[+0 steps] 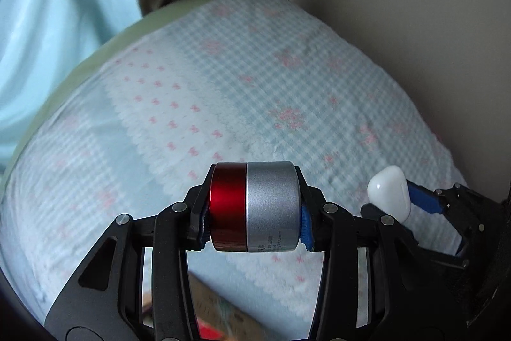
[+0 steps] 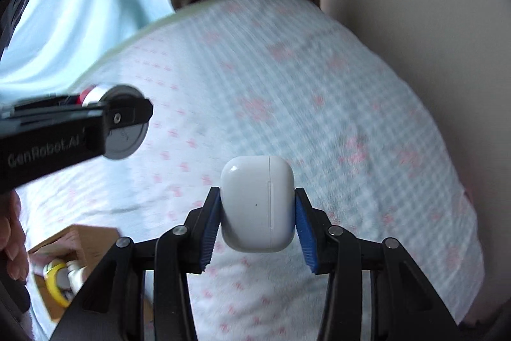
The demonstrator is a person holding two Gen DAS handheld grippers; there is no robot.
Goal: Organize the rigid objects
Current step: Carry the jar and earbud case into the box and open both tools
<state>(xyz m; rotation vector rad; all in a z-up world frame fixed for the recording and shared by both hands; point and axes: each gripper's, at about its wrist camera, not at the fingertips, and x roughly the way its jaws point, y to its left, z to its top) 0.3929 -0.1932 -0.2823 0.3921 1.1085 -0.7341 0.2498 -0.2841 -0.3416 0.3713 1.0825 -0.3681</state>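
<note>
Clamped in the left gripper (image 1: 254, 208), a can (image 1: 254, 206) lies crosswise; right gripper (image 2: 257, 210) pinches a case (image 2: 257, 208), upright, alongside.

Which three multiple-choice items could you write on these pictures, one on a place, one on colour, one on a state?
1. Where does the cardboard box lie in the right wrist view?
A. lower left
B. upper right
C. centre

2. Which colours has the cylinder?
A. green and black
B. red and silver
C. all white

3. In what state is the right gripper?
A. open and empty
B. shut on the white case
C. shut on the blanket

Key: 1 A, the box shows beside the frame's lower left edge. 2 B, one half is red, the other silver, held in the left gripper. 3 B, both blue pads press the case's sides.
</note>
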